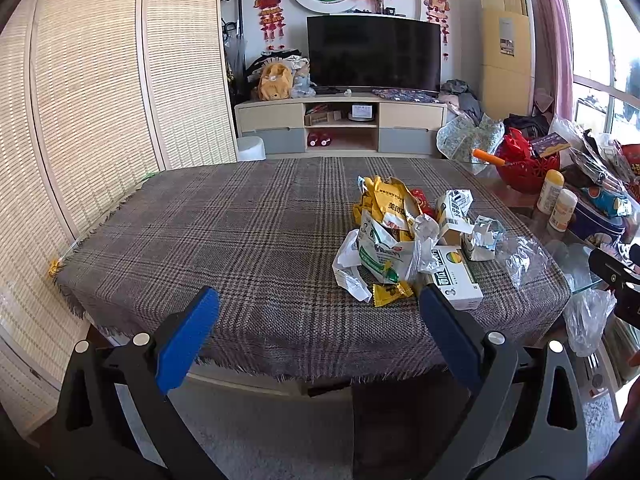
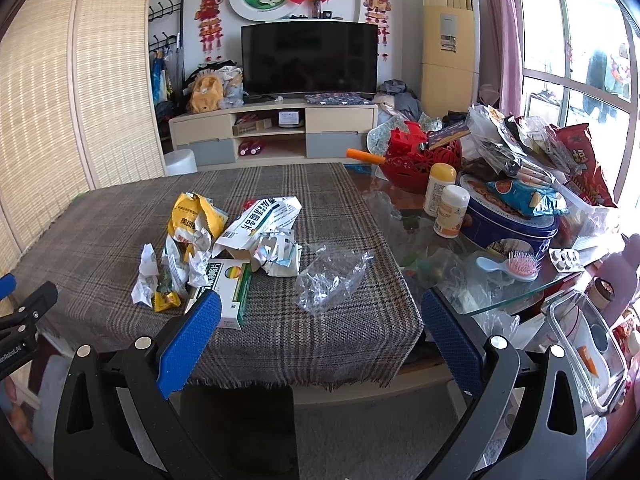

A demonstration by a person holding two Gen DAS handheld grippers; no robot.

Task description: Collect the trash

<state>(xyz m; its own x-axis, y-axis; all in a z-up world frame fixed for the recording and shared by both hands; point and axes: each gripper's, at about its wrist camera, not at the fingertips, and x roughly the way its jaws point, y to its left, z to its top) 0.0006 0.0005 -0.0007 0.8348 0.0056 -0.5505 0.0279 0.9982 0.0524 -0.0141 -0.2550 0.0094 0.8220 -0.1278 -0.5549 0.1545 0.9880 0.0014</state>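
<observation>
A heap of trash lies on the plaid cloth [image 1: 224, 240]: a yellow crumpled bag [image 1: 384, 200] [image 2: 192, 216], a white and green pouch [image 1: 380, 256], a white medicine box [image 1: 456, 280] [image 2: 228, 292], crumpled paper [image 1: 348, 272] [image 2: 146, 276], a torn white carton [image 2: 260, 224] and a clear plastic bag [image 1: 524, 260] [image 2: 328, 276]. My left gripper [image 1: 318, 300] is open near the table's front edge, left of the heap. My right gripper [image 2: 320, 304] is open too, just short of the clear plastic bag. Neither holds anything.
Right of the cloth a glass tabletop [image 2: 512, 292] carries a blue tin [image 2: 508, 220], two bottles [image 2: 450, 210], a red basket [image 2: 416, 160], snack bags and a pink hairbrush [image 2: 520, 266]. A clear container [image 2: 588, 344] stands lower right. A woven screen [image 1: 100, 100] runs along the left.
</observation>
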